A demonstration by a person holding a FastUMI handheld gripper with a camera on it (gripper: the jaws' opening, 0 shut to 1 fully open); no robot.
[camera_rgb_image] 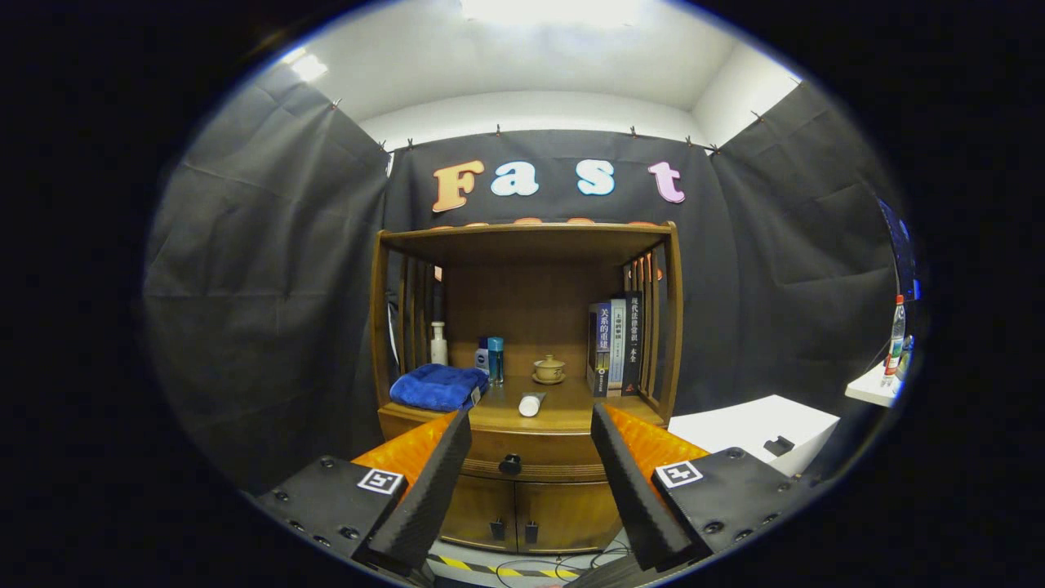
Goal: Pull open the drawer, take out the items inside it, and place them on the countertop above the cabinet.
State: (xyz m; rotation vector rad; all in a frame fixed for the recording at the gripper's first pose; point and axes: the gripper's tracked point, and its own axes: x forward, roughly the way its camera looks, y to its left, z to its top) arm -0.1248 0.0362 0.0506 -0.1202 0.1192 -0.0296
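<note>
Drawer (pixel 522 457) shut, knob (pixel 510 464) ahead, hand-held gripper (pixel 531 441) wide open, empty

Black cloth walls (pixel 269 269), white ceiling (pixel 531 65), white table (pixel 751 429); floor (pixel 522 567) apparently hazard-taped.

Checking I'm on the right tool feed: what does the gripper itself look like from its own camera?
The gripper has two wedge-shaped fingers with textured black pads on their inner faces and orange ribbed outer sides. Each sits on a black block with screws and a square black-and-white marker. No cables on it are visible.
</note>
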